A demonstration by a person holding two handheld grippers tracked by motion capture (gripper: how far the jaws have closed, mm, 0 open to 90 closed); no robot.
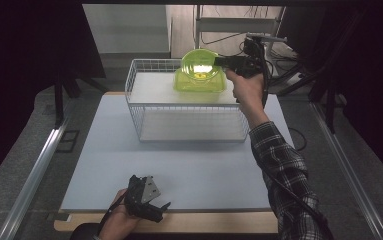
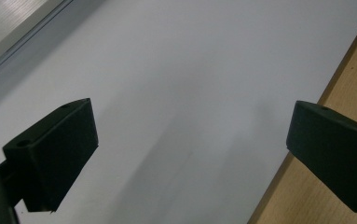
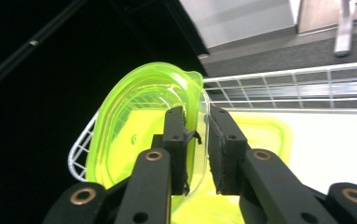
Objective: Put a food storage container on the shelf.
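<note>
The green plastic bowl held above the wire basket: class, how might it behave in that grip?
The green bowl looks thin and translucent, so probably light. The right tool pinches only its rim, so it may flex or pivot. Its glossy surface suggests it could slip.

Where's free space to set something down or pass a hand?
Free: white board between wire basket and left hand-held gripper, plus basket floor's left part. Crowded: basket's far right, green bowl, green container, right hand-held gripper.
</note>
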